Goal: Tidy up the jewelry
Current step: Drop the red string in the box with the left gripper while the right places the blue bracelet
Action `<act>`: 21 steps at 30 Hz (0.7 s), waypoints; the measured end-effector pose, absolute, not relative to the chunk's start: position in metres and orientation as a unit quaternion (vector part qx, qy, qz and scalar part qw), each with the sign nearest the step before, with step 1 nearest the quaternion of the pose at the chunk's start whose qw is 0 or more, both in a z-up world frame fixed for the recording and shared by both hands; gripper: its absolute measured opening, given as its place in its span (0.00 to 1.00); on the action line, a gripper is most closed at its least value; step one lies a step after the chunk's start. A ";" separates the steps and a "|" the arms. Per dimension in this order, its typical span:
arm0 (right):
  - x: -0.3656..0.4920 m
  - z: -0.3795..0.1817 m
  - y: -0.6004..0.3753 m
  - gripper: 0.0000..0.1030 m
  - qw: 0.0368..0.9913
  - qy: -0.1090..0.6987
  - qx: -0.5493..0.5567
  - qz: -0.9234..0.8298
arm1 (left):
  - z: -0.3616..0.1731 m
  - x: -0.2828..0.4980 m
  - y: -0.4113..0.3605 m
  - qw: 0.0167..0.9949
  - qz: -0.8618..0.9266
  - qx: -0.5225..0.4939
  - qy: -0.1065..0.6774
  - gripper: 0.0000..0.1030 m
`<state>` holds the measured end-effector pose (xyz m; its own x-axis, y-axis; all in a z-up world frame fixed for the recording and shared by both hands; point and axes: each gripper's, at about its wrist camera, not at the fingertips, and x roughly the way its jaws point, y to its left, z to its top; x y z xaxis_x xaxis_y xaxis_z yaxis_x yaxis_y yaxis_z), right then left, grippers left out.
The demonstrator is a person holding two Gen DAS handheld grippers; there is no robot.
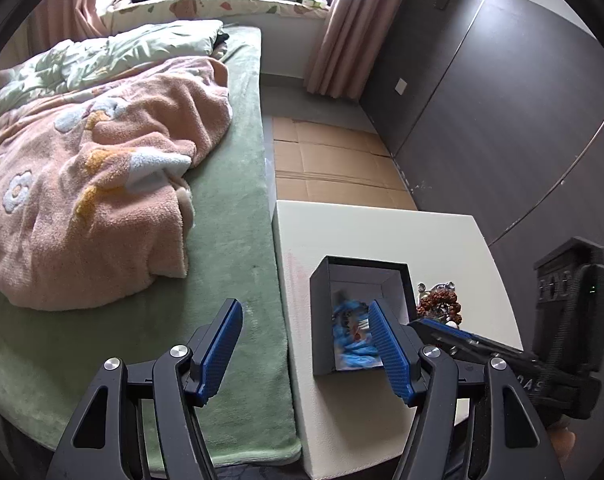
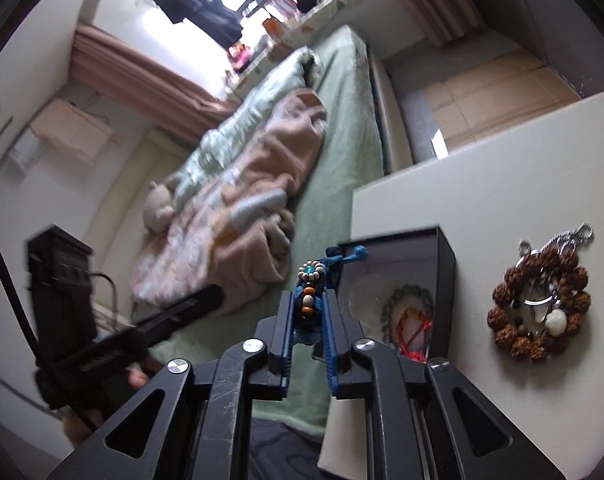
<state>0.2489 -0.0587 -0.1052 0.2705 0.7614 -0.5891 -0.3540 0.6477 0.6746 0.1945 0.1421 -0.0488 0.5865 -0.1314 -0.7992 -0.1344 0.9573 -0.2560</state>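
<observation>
Blue cord blurs inside the black box (image 1: 359, 316) in the left wrist view — its contents are smeared and half hidden behind the left gripper (image 1: 303, 346), whose jaws stand wide apart with nothing between them, one over the green bed cover (image 1: 238, 280), one in front of the box. At 3 o'clock the right gripper (image 2: 310, 316) pinches a blue beaded bracelet (image 2: 309, 292); its long axis runs toward 12 o'clock, a tassel end over the box rim. Further right on the white table (image 2: 481, 184) lies a brown seed-bead bracelet (image 2: 539, 308) — its chain is blurred.
</observation>
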 end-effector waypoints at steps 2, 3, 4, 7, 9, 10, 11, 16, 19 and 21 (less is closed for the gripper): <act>0.253 -0.119 -0.050 0.60 0.760 0.514 0.191 0.348 | -0.050 0.193 0.141 0.879 0.000 -0.144 0.455 0.65; 0.252 -0.124 -0.050 0.60 0.765 0.517 0.185 0.336 | -0.050 0.193 0.140 0.879 -0.002 -0.142 0.455 0.65; 0.252 -0.125 -0.054 0.60 0.769 0.514 0.185 0.331 | -0.050 0.194 0.138 0.879 -0.003 -0.140 0.455 0.65; 0.251 -0.122 -0.071 0.60 0.769 0.508 0.203 0.332 | -0.050 0.194 0.130 0.880 -0.011 -0.134 0.456 0.65; 0.249 -0.116 -0.086 0.60 0.779 0.497 0.205 0.321 | -0.050 0.196 0.123 0.880 -0.015 -0.129 0.456 0.65; 0.248 -0.112 -0.094 0.61 0.784 0.492 0.207 0.316 | -0.050 0.197 0.120 0.880 -0.018 -0.129 0.457 0.65; 0.246 -0.109 -0.100 0.63 0.789 0.486 0.211 0.312 | -0.050 0.197 0.116 0.880 -0.021 -0.129 0.457 0.65; 0.239 -0.096 -0.145 0.71 0.811 0.462 0.227 0.278 | -0.050 0.204 0.094 0.877 -0.041 -0.125 0.461 0.65; 0.238 -0.094 -0.167 0.72 0.814 0.457 0.239 0.269 | -0.050 0.210 0.077 0.876 -0.054 -0.119 0.465 0.65; 0.238 -0.094 -0.180 0.73 0.816 0.453 0.246 0.261 | -0.051 0.214 0.066 0.874 -0.062 -0.115 0.468 0.65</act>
<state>0.2378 -0.1800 -0.0941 0.4528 0.6494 -0.6109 -0.2032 0.7423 0.6385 0.2136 0.0661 -0.0510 0.5548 -0.2164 -0.8033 0.0018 0.9659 -0.2590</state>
